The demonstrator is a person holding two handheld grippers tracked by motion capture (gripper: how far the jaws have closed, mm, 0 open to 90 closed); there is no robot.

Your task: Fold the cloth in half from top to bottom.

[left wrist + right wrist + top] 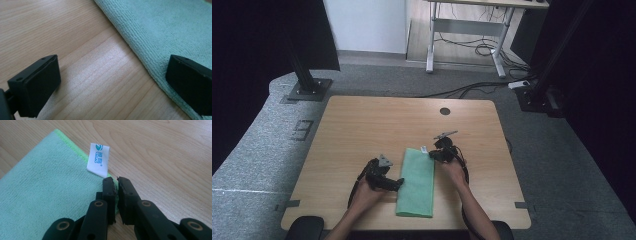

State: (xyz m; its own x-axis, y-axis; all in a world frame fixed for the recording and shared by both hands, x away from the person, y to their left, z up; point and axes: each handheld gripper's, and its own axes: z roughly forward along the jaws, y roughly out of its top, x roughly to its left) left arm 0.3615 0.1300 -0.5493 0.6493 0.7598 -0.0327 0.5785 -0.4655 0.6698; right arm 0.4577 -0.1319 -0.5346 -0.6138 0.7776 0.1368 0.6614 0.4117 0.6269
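1. Two tools working one green cloth (416,181), folded into a long strip and lying flat on the wooden surface (362,125), near the person's edge.
2. Right tool (116,180) pinching the cloth's far right corner: jaws pressed together on the hem just below the white label (98,160), only a thin sliver of fabric caught between the tips.
3. Left tool (112,72) spread wide, straddling the cloth's left edge: one jaw hanging over bare wood, the other over the fabric, not yet pressing on anything.
4. Risking a slip at the right corner: so little hem inside the jaws that any pull could probably be freeing it, dropping the corner back down.
5. Possibly gripping just the top layer of the fold, so lifting could be peeling the strip open rather than carrying it whole; hard to tell how many layers are caught.
6. Risking a miss on the left: closing from this height could be scraping the surface or pushing the edge sideways and bunching it.
7. Pulling with one side only could be dragging and skewing the strip toward the surface's near edge.
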